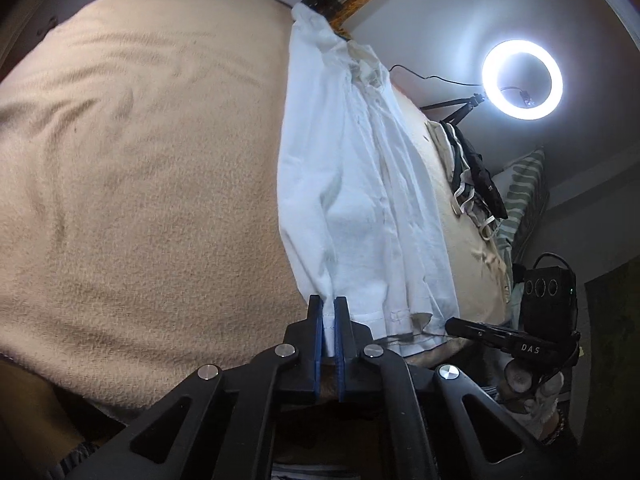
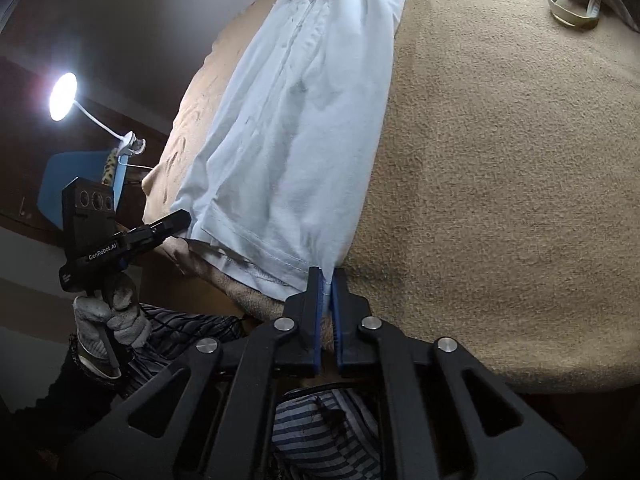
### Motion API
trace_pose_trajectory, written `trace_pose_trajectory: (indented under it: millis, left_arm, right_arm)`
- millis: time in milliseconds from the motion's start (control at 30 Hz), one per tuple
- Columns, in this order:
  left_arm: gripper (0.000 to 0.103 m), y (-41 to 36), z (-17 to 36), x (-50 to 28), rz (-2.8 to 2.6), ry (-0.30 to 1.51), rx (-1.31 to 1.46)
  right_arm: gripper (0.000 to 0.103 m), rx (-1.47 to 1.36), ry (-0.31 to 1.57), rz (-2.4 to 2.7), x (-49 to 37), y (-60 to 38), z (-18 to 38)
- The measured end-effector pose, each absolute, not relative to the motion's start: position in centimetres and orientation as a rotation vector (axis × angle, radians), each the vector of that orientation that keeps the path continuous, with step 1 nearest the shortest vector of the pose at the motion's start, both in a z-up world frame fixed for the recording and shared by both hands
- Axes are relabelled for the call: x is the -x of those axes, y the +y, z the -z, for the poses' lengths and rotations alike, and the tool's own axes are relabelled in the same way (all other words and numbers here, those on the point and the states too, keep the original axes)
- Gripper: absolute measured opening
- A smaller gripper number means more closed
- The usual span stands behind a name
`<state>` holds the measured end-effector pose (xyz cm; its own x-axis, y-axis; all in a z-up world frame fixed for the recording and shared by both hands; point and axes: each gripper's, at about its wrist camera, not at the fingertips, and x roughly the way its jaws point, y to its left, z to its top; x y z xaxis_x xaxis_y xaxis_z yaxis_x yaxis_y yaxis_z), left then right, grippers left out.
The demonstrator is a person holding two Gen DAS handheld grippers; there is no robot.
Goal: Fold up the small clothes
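- Left claw (image 1: pixel 328 322) is pinched shut on the near hem of the white shirt (image 1: pixel 360 184), a thin bit of cloth caught between its blue pads.
- Right claw (image 2: pixel 327 294) is likewise closed tight on the same hem, at the opposite near corner, with only a sliver of fabric between its pads.
- From each claw the shirt stretches straight ahead, lying lengthwise on the tan blanket (image 1: pixel 140 160) of the bed, already narrowed along its length with the collar at the far end.
- Beyond the shirt, off to the right of the left claw, a small heap of other clothes (image 1: pixel 476 184) waits near a striped pillow (image 1: pixel 524 188).
- Risk: both bites look shallow, right at the stitched edge, so the hem could slip out if it is lifted quickly.
- Risk: the folded-in layers are loose; each claw may hold only the top layer, letting the under layers sag and spoil the fold.
- Risk: if the two claws do not travel evenly, the fold would land skewed over the collar.
- Risk: the fuzzy blanket may drag on the cloth and bunch it.
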<state>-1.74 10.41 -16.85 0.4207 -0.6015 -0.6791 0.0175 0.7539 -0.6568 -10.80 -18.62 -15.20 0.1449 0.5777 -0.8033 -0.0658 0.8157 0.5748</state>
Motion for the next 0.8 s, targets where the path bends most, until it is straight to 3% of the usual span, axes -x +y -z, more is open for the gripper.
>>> trace_pose_trajectory:
  millis: [200, 400, 800]
  left_arm:
    - [0.001, 11.3, 15.6, 3.0, 0.41, 1.039, 0.604]
    - [0.001, 11.5, 18.1, 2.8, 0.384, 1.1, 0.614]
    - [0.001, 11.0, 14.6, 0.9, 0.428, 1.044, 0.609]
  right_arm:
    - [0.003, -0.476, 1.299, -0.516, 11.9, -19.9, 13.3]
    - [0.003, -0.461, 1.374, -0.484, 11.8, -19.6, 15.8]
    - [0.003, -0.524, 1.267, -0.54, 9.9, -20.3, 12.7]
